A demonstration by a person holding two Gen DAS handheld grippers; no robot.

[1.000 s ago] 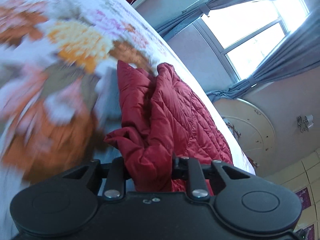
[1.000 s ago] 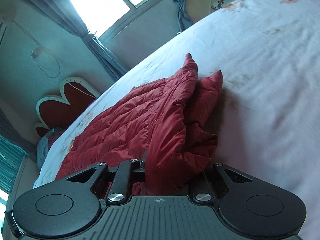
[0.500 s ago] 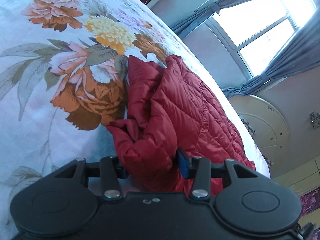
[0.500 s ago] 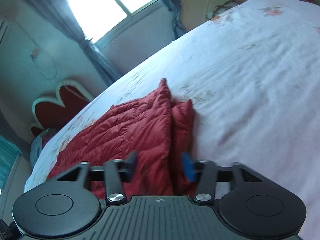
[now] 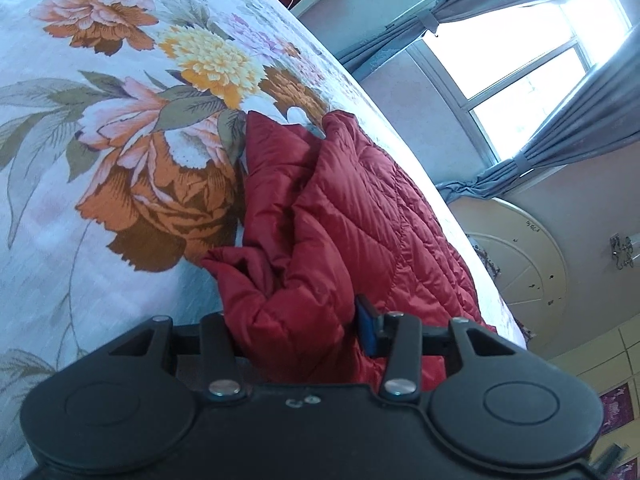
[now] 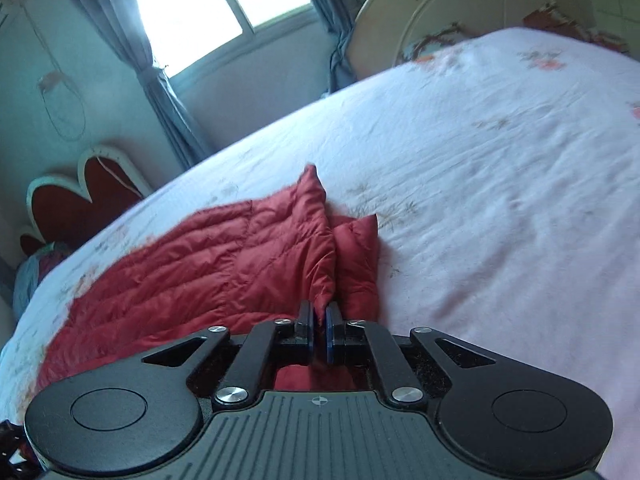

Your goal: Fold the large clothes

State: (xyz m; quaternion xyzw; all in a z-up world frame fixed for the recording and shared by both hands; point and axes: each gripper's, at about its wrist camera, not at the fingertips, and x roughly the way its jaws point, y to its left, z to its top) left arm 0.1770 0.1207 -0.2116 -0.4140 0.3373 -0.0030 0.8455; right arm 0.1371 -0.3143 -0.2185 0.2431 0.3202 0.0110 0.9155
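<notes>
A red quilted puffer jacket (image 5: 352, 216) lies bunched on a floral bedsheet (image 5: 100, 128). My left gripper (image 5: 296, 332) has its jaws wide apart around a thick bunch of the jacket's fabric; the blue right pad (image 5: 365, 328) shows, the left pad is hidden by cloth. In the right wrist view the jacket (image 6: 224, 264) spreads left across the pale sheet (image 6: 500, 200). My right gripper (image 6: 319, 334) is shut on a thin edge of the jacket, pinched between its blue pads.
A window with grey curtains (image 5: 540, 60) is behind the bed. A round cream headboard (image 6: 452, 12) stands at one end and a heart-shaped red and white board (image 6: 80, 192) at the other side. A bundle of cloth (image 6: 36, 272) sits off the bed's left edge.
My right gripper opened, drew back along the jacket, then closed on a thin edge. My left gripper's jaws spread wider around the bunched fabric.
</notes>
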